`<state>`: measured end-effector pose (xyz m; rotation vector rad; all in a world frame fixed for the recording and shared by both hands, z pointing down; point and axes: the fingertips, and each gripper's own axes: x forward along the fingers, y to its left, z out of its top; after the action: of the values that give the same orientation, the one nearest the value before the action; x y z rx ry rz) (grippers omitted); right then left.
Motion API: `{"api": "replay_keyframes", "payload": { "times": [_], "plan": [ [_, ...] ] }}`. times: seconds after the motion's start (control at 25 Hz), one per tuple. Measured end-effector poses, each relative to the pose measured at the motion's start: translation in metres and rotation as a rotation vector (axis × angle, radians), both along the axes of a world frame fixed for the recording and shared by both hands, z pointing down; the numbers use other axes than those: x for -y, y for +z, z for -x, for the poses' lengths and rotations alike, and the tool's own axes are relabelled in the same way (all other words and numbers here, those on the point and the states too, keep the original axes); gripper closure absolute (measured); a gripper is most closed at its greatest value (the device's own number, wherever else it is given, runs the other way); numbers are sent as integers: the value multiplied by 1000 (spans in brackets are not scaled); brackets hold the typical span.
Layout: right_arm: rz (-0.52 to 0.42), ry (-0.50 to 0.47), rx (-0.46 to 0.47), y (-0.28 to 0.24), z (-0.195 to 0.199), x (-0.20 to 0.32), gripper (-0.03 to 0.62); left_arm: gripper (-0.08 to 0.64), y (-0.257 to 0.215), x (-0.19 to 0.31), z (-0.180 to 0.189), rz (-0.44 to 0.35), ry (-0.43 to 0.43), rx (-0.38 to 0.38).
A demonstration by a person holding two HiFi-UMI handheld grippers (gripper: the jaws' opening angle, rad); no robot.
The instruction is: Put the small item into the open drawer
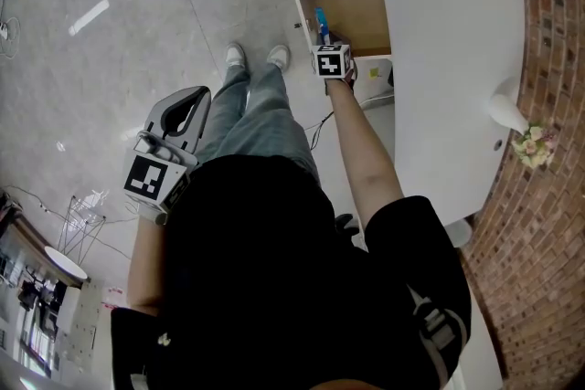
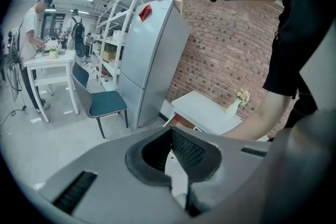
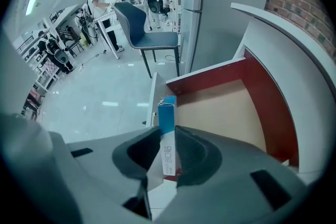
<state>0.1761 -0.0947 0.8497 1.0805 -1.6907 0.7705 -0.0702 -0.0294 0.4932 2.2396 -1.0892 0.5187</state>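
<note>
Above open white drawer with bare wooden floor (image 3: pixel 226 107), my right gripper (image 3: pixel 168 136) clamped on small blue-and-white cardboard box (image 3: pixel 167 113), upright near front panel, probably ready for drop inside. My left gripper (image 2: pixel 169 134) closed, empty, parked aside, unneeded.

Right tool (image 1: pixel 323 36) holding small blue box (image 1: pixel 320 17) over open drawer (image 1: pixel 358 9), left tool (image 1: pixel 189 108) low above floor (image 1: pixel 101 59)

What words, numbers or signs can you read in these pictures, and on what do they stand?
On the small box: dark print on its white part, too blurred to read.
On the red tag on the fridge: nothing readable.
On the marker cube: black-and-white squares, no words.
Nothing else legible.
</note>
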Motion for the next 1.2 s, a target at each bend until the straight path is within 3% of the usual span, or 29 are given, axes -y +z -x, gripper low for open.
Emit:
{"api": "replay_keyframes", "payload": {
  "times": [0.28,0.72,1.2],
  "plan": [
    [2,4,16,-1,6,6,460,557,2,-1,1,-7,8,-5],
    [-18,14,9,-21,13,17,471,557,-2,6,3,-33,3,-25],
    [-200,21,93,-117,39,58,575,557,-22,30,8,-133,10,-72]
  ]
}}
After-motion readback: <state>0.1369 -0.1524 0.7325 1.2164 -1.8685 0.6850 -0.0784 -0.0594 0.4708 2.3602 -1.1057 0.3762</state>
